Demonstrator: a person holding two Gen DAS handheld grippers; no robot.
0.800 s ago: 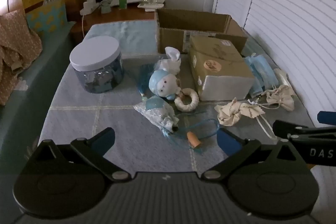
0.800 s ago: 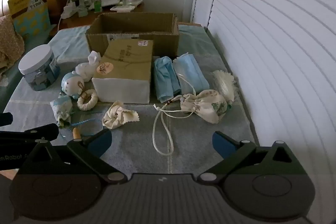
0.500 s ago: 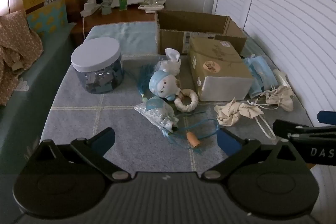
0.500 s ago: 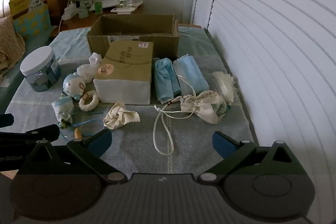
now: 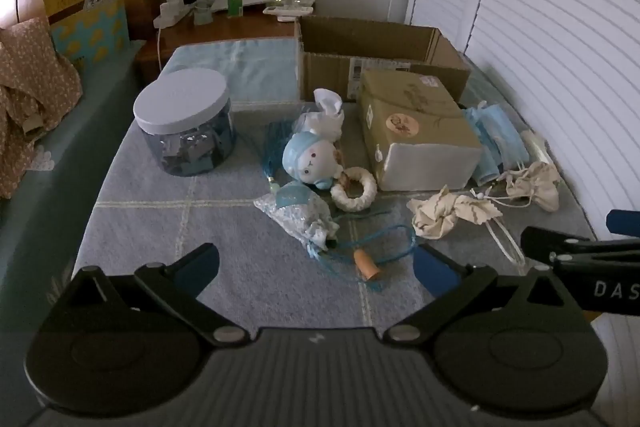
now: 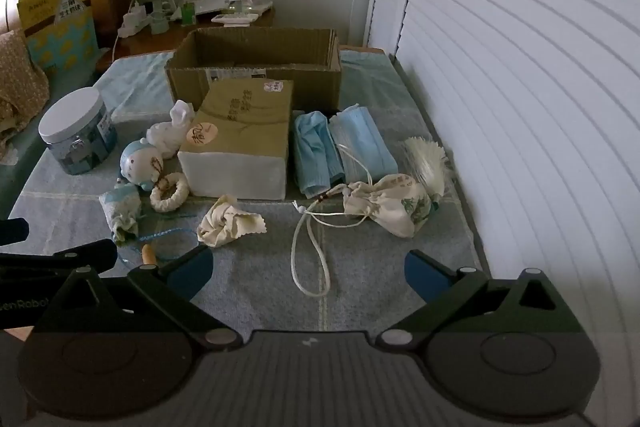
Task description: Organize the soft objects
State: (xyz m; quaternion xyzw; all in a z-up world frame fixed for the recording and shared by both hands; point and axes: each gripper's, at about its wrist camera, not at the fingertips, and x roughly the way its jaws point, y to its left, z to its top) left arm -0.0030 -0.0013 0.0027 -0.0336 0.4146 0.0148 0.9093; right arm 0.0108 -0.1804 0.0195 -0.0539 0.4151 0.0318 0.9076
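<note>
While both tools hang over the near edge of the blue-grey checked blanket (image 5: 168,227), nothing is caught in either one. The left gripper (image 5: 316,267) stands spread wide, tilted down toward the cloth, its blue pads (image 5: 198,267) bare. The right gripper (image 6: 308,271) is spread just as wide and grasps nothing; the loop of a white drawstring cord (image 6: 310,259) lies on the blanket between its fingers, untouched.

The soft things are scattered across the middle of the blanket. A round blue-and-white plush doll (image 5: 310,159) sits near the centre, with a white plush rabbit (image 5: 326,113) just behind it and a cream fabric ring (image 5: 354,189) touching its right side. In front of the doll lies a pale blue sequinned pouch (image 5: 298,213), its thin blue cord (image 5: 384,239) trailing toward the near edge beside a small orange piece (image 5: 366,265). To the right is a crumpled cream cloth (image 6: 226,221), then a printed cream drawstring bag (image 6: 394,203) near the right edge, with a white tassel (image 6: 426,161) touching it from behind. Folded blue face masks (image 6: 340,151) lie just behind the bag, beside a closed tan packet box (image 6: 242,131).

An open cardboard box (image 6: 256,67) stands at the far side, right behind the tan one. A clear jar with a white lid (image 5: 184,123) stands toward the left edge, well apart from the plush pile.
</note>
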